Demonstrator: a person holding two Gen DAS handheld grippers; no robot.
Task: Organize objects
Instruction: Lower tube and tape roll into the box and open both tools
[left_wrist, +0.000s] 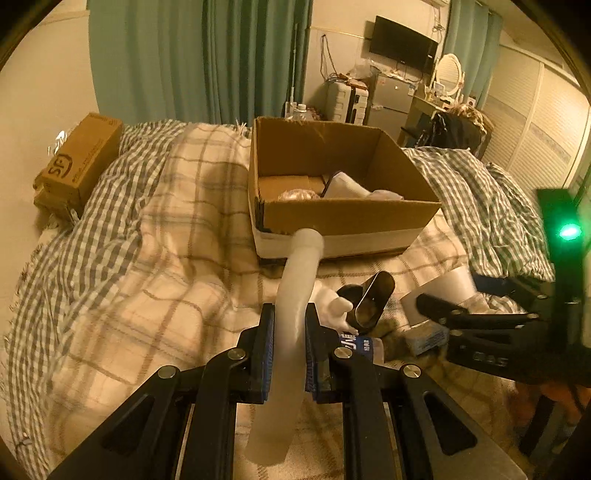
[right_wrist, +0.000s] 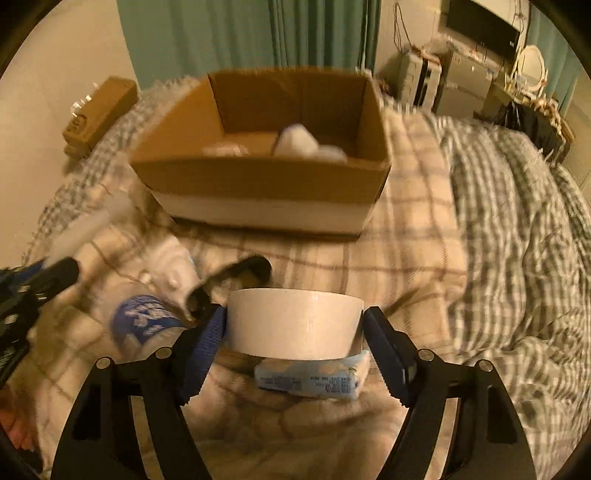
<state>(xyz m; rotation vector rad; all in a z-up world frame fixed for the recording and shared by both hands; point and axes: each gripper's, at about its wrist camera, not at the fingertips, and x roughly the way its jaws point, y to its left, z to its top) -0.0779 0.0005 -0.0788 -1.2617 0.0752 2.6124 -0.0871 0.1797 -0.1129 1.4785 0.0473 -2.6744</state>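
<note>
My left gripper (left_wrist: 289, 325) is shut on a curved white tube (left_wrist: 295, 291) and holds it above the bed, its far end near the front wall of an open cardboard box (left_wrist: 343, 216). The box (right_wrist: 266, 181) holds white items. My right gripper (right_wrist: 295, 325) is shut on a white tape roll (right_wrist: 293, 323), held just above a pale blue packet (right_wrist: 314, 378). The right gripper also shows in the left wrist view (left_wrist: 443, 306). A black scoop (left_wrist: 373, 301), a white figure (left_wrist: 332, 306) and a blue-labelled bottle (right_wrist: 142, 317) lie on the blanket between the grippers.
The bed carries a plaid blanket (left_wrist: 166, 229) and a checked duvet (right_wrist: 517, 206). A closed brown carton (left_wrist: 79, 162) lies at the bed's far left. Green curtains, a fridge (left_wrist: 391, 99) and a dresser stand behind.
</note>
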